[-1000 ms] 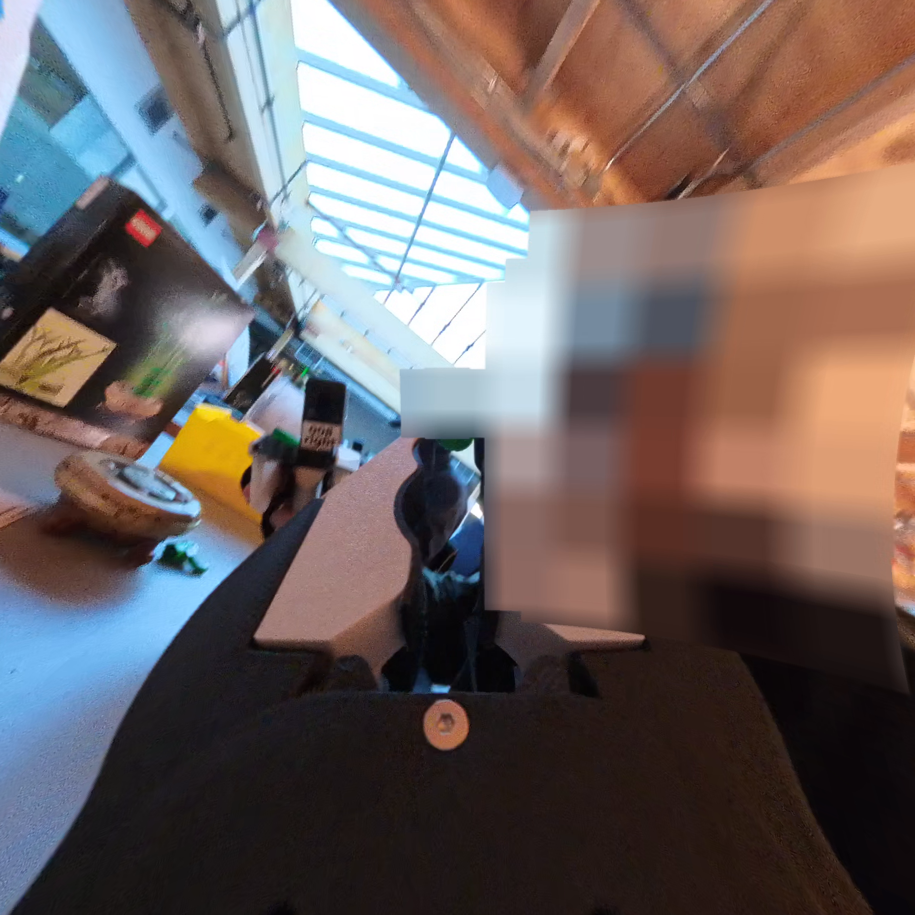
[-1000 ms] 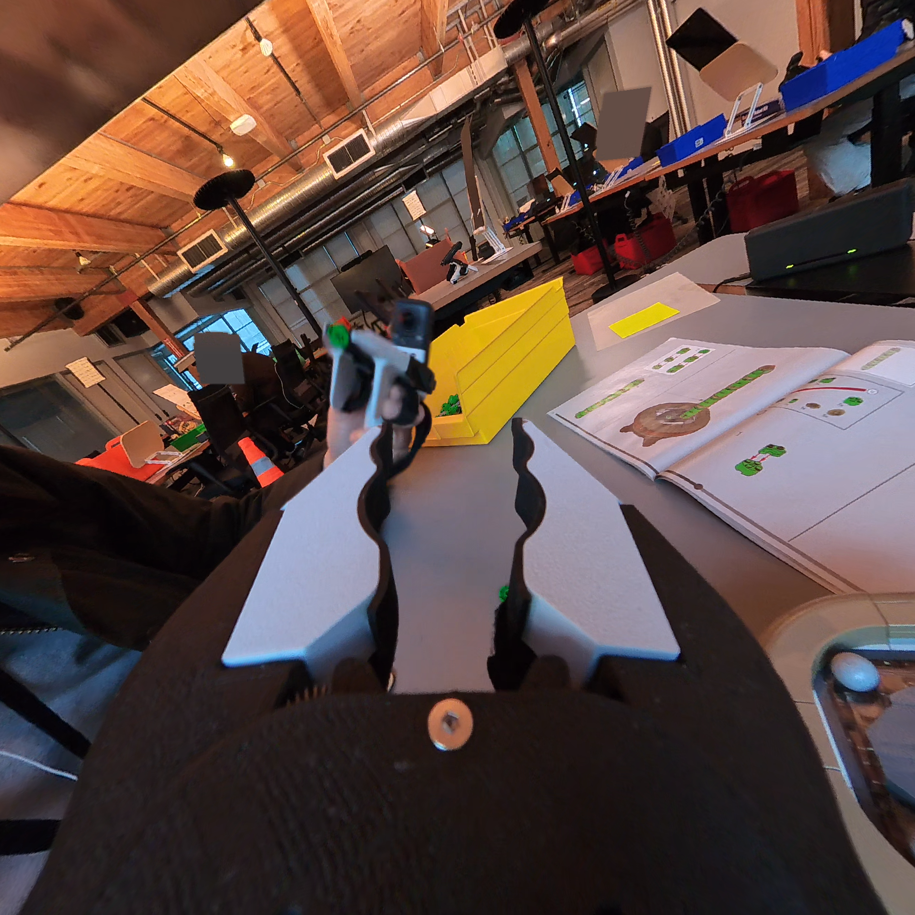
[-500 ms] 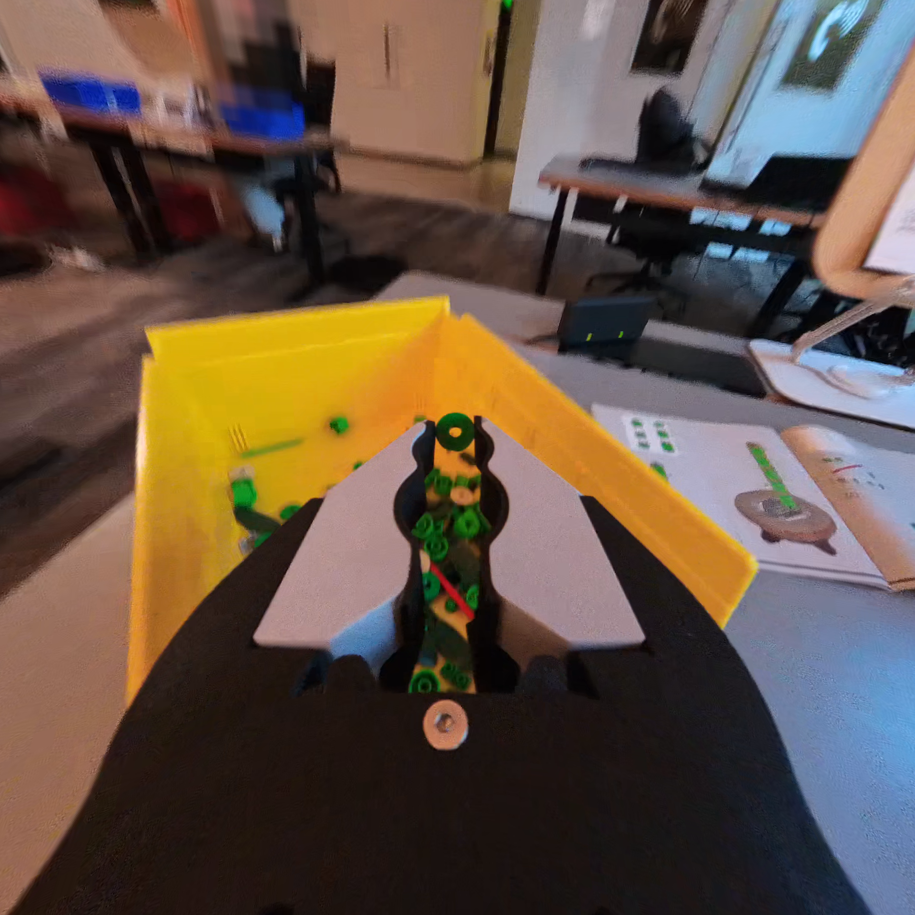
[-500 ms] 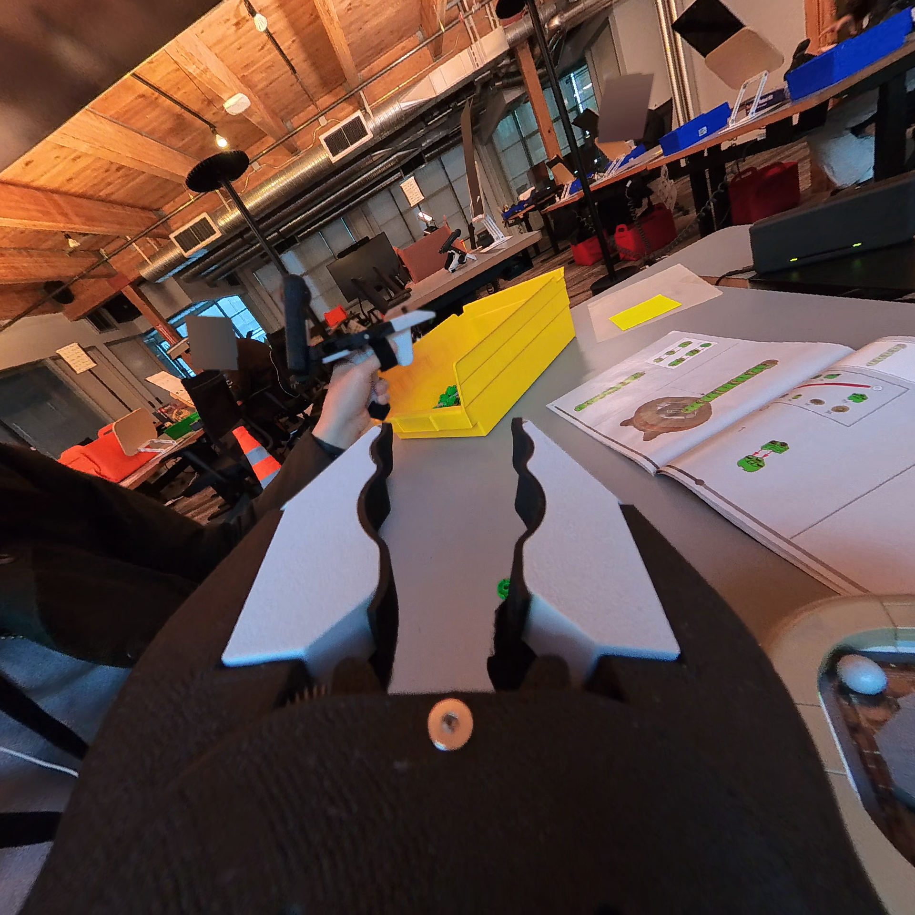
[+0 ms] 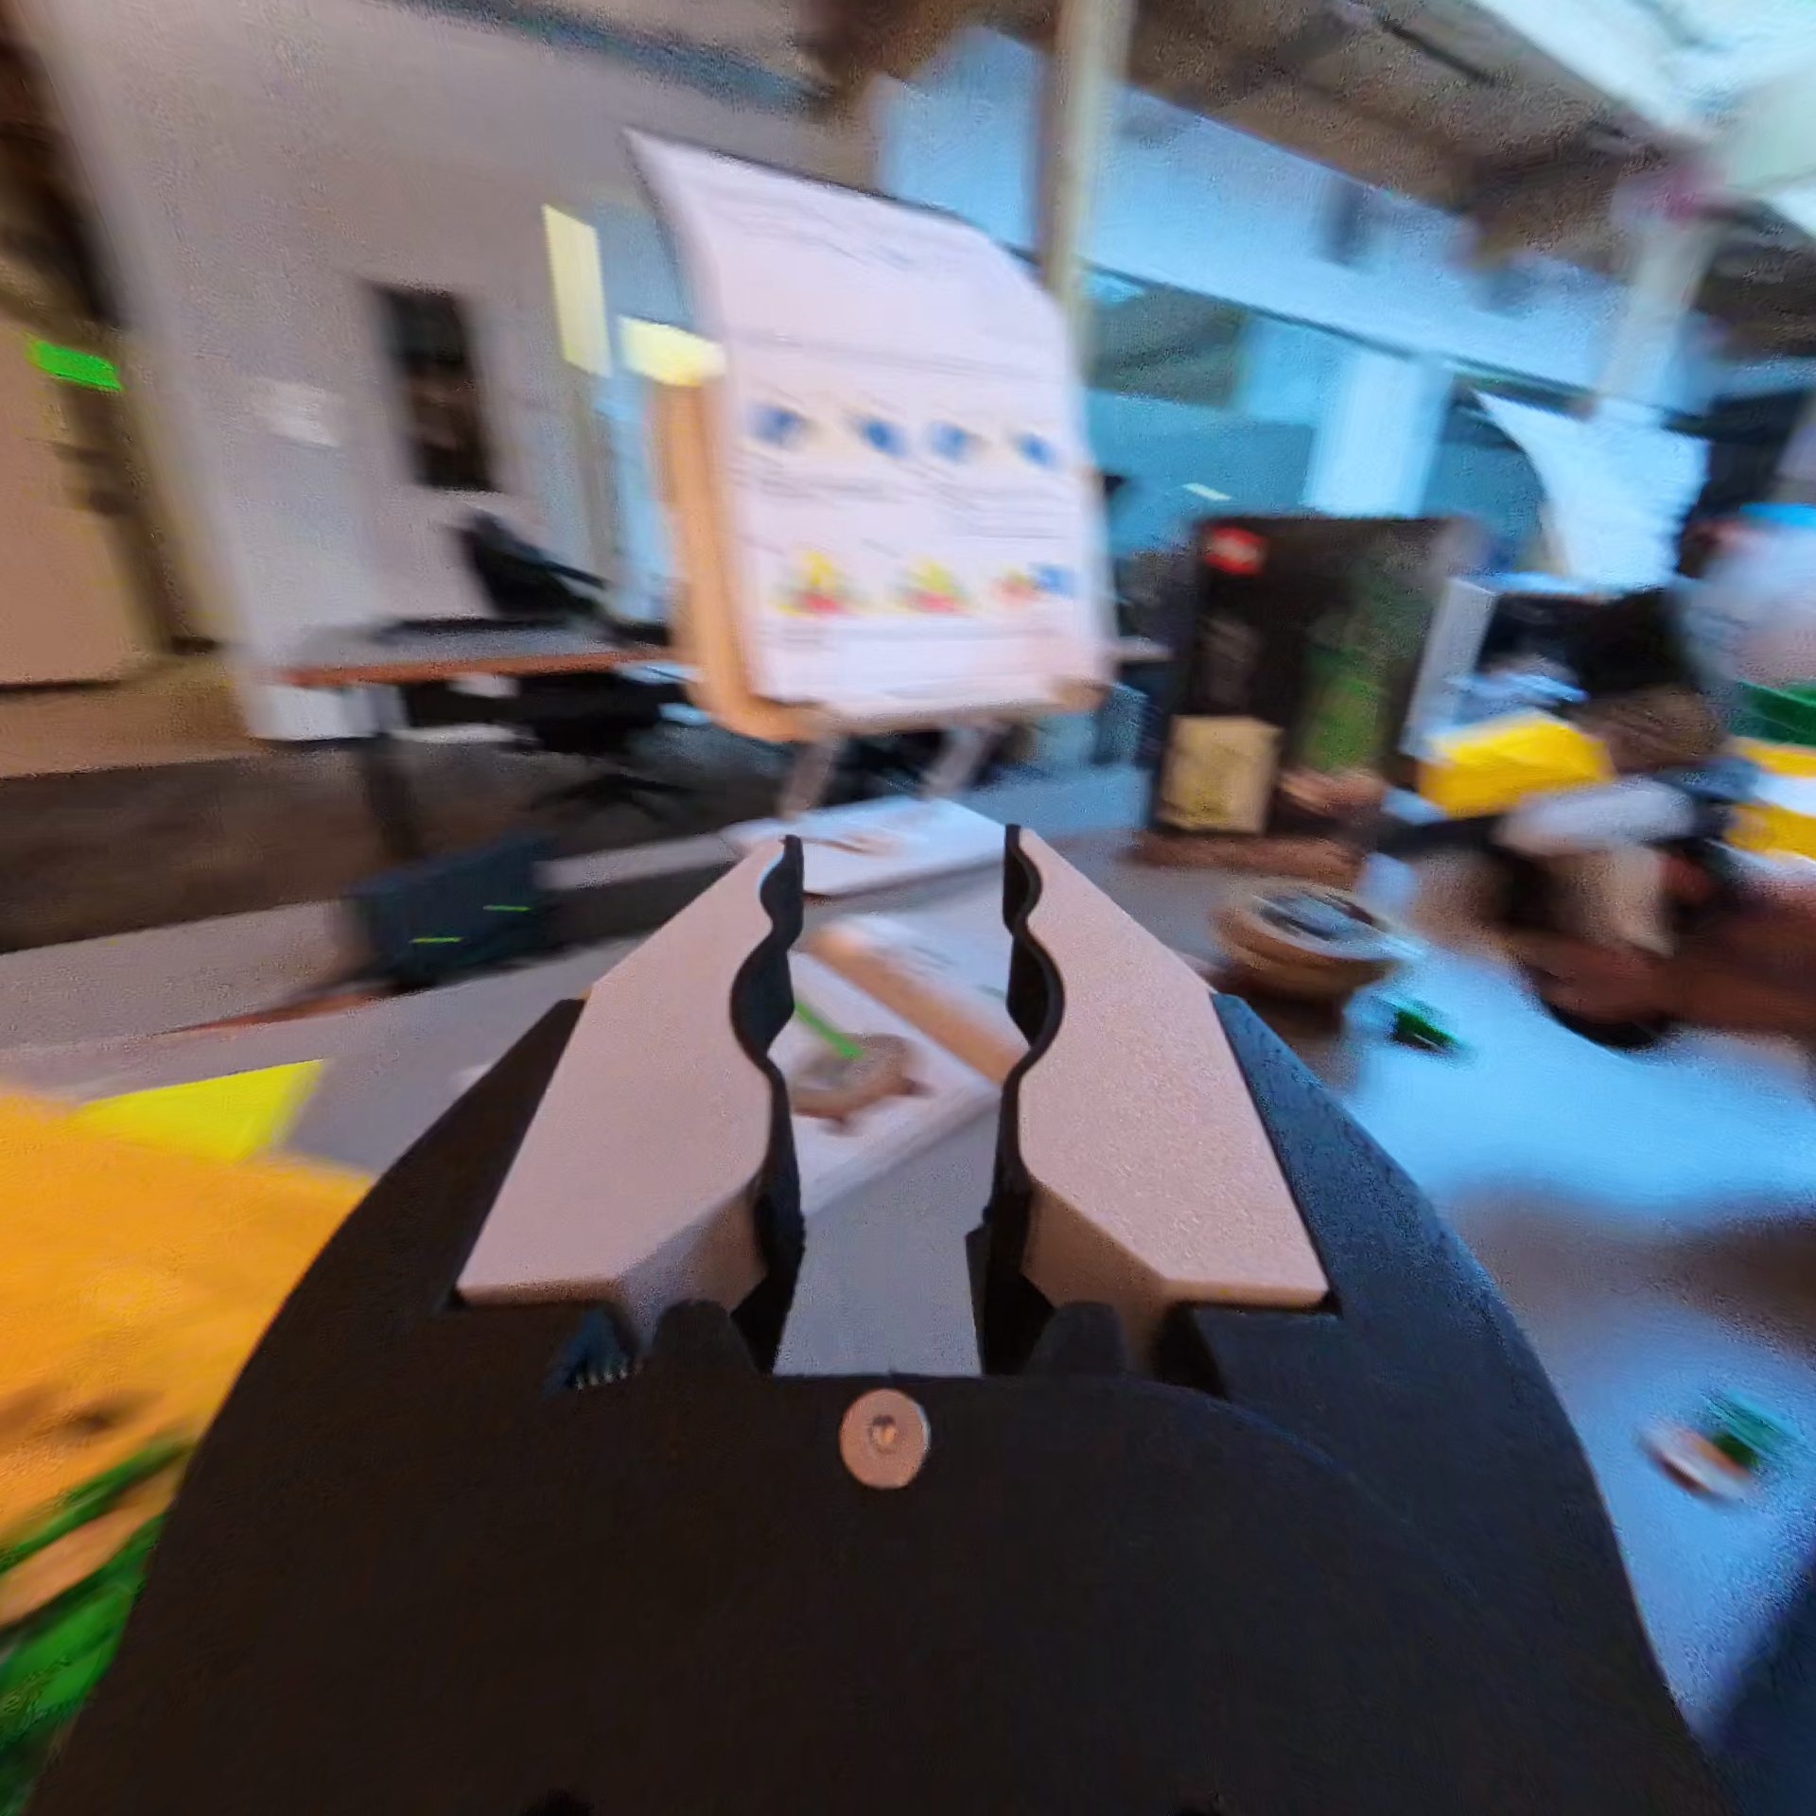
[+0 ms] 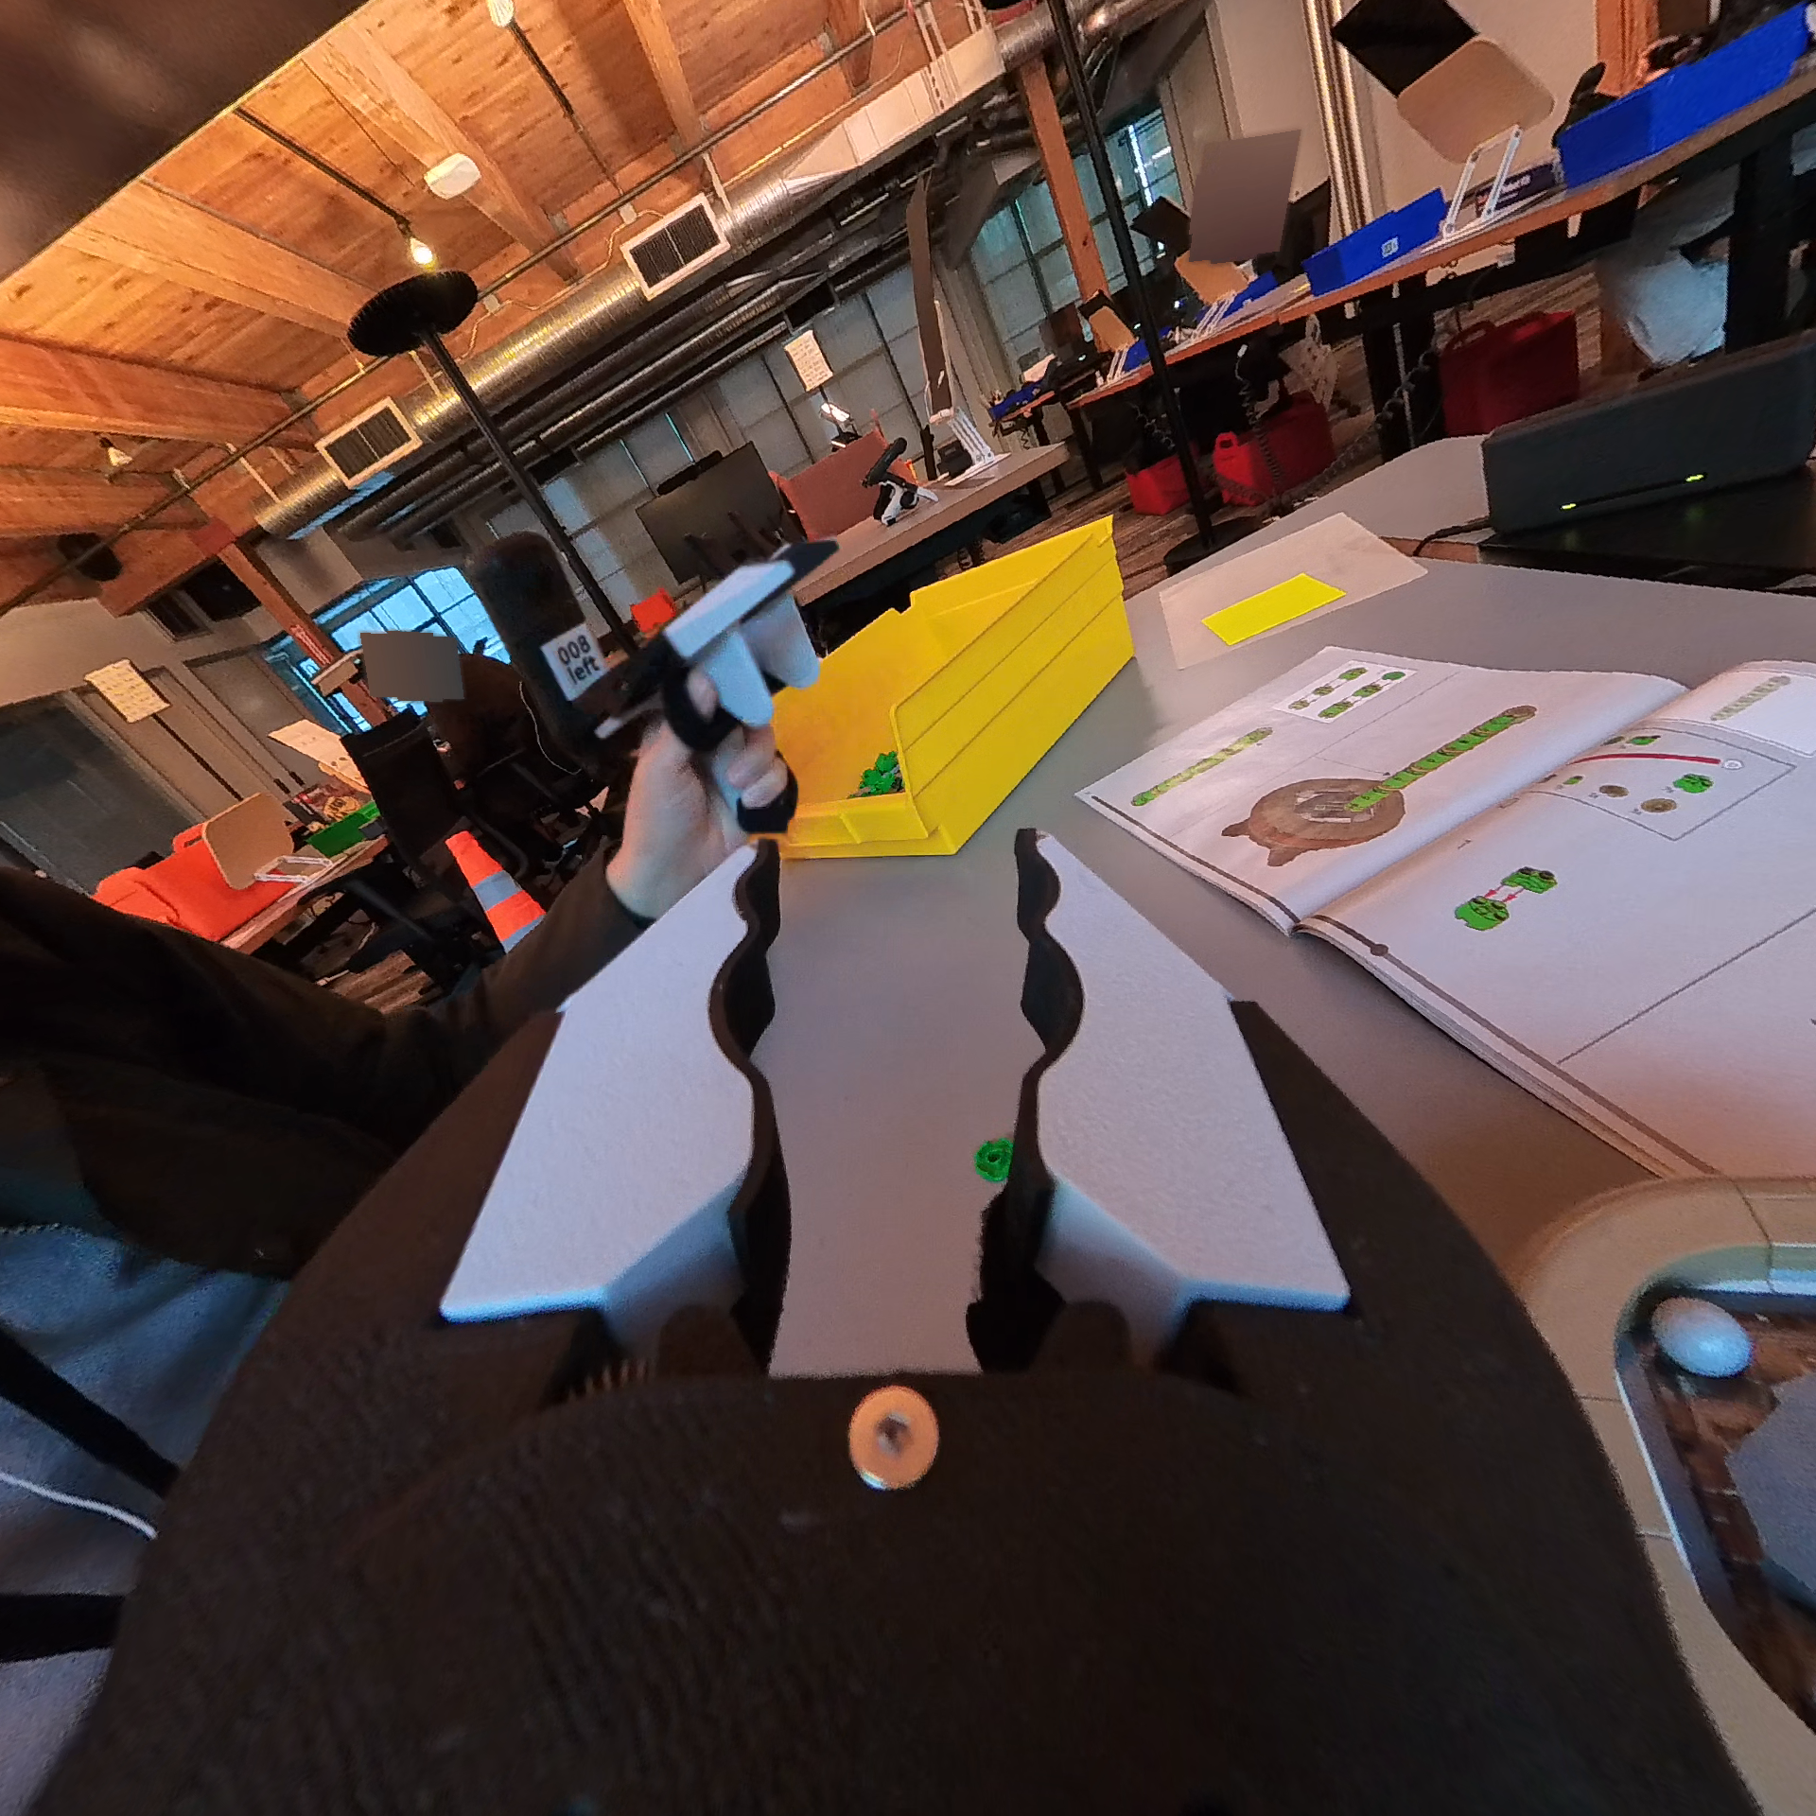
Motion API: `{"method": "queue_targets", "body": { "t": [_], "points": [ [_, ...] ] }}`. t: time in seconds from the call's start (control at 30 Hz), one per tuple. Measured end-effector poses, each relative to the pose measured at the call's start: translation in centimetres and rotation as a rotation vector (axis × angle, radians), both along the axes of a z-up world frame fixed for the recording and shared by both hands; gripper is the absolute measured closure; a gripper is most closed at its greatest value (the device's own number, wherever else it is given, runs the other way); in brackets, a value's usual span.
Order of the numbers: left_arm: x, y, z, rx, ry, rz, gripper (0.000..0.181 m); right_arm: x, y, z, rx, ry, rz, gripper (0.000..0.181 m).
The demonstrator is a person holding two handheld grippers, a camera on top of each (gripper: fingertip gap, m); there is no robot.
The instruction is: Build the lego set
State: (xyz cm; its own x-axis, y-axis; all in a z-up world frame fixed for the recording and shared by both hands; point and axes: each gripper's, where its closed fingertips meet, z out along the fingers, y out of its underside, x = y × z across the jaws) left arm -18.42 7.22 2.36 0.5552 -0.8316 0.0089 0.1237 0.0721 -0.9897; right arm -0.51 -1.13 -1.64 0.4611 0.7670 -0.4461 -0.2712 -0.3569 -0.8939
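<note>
The left gripper (image 5: 896, 855), a black body with two pale wavy-edged fingers, is seen with its jaws parted to a moderate gap and nothing held between them. The left wrist view is heavily blurred. In the right wrist view this gripper (image 6: 786, 580) is seen raised above the grey table top (image 6: 884, 983), gripped by a hand (image 6: 688, 796) just beside the near end of the open yellow plastic bin (image 6: 983, 678).

The right gripper (image 6: 891, 845), of the same build, is likewise parted to a moderate gap and is empty. It is held low over the table. A small round green lego piece (image 6: 993, 1160) is seen lying on the table between its fingers, close against the inner edge of the right-hand finger; whether it touches that finger cannot be told.

More green lego pieces (image 6: 879, 776) are contained in the near end of the yellow bin. An open white instruction booklet (image 6: 1474, 835) is laid flat on the table to the right of the bin. The round brown lego base (image 5: 1307, 943) is seen, blurred, on the table beyond the booklet (image 5: 884, 1061) in the left wrist view, with a few small green pieces (image 5: 1415, 1027) just beside it. A dark printed lego box (image 5: 1297, 668) is stood upright behind the base.
</note>
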Motion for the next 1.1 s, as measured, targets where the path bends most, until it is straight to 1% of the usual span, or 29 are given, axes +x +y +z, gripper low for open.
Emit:
{"method": "queue_targets", "body": {
  "t": [0.03, 0.1, 0.13, 0.17, 0.2, 0.23, 0.33, 0.43, 0.5, 0.7, 1.0, 1.1],
  "points": [
    [3.2, -1.8, -1.5, -0.039, 0.061, -0.139, 0.142, 0.0, 0.0, -0.1, -0.002, -0.001, -0.001, 0.134],
    [8.6, -5.4, -6.3, -0.196, 0.246, -0.385, 0.137, 0.1, 0.1, -0.1, -0.003, 0.002, -0.003, 0.135],
    [10.2, -7.0, -8.9, -0.285, 0.349, -0.474, 0.143, 0.2, 0.1, 0.0, -0.003, 0.003, -0.005, 0.135],
    [11.3, -8.3, -10.9, -0.346, 0.423, -0.547, 0.145, 0.2, 0.1, 0.0, -0.002, 0.003, -0.006, 0.134],
    [12.1, -9.4, -12.2, -0.374, 0.47, -0.595, 0.146, 0.3, 0.1, 0.0, 0.0, 0.003, -0.008, 0.134],
    [12.5, -9.7, -13.2, -0.372, 0.514, -0.604, 0.146, 0.3, 0.1, 0.1, 0.002, 0.004, -0.01, 0.135],
    [13.0, -9.5, -15.2, -0.248, 0.655, -0.552, 0.145, 0.4, 0.1, 0.2, 0.004, 0.008, -0.01, 0.135],
    [13.3, -10.0, -17.4, -0.183, 0.794, -0.546, 0.145, 0.3, 0.1, 0.2, 0.002, 0.008, -0.005, 0.135],
    [13.4, -9.9, -18.2, -0.133, 0.854, -0.53, 0.149, 0.2, 0.0, 0.2, 0.005, 0.005, -0.004, 0.135],
    [13.7, -10.4, -18.4, -0.102, 0.87, -0.546, 0.16, 0.3, 0.0, 0.2, 0.008, -0.001, -0.008, 0.135],
    [13.7, -10.4, -18.3, -0.081, 0.879, -0.543, 0.162, 0.2, 0.0, 0.0, 0.003, -0.007, -0.004, 0.135],
    [13.7, -10.6, -18.3, -0.075, 0.877, -0.547, 0.159, 0.1, 0.0, 0.0, 0.001, -0.007, -0.003, 0.135]
  ]
}}
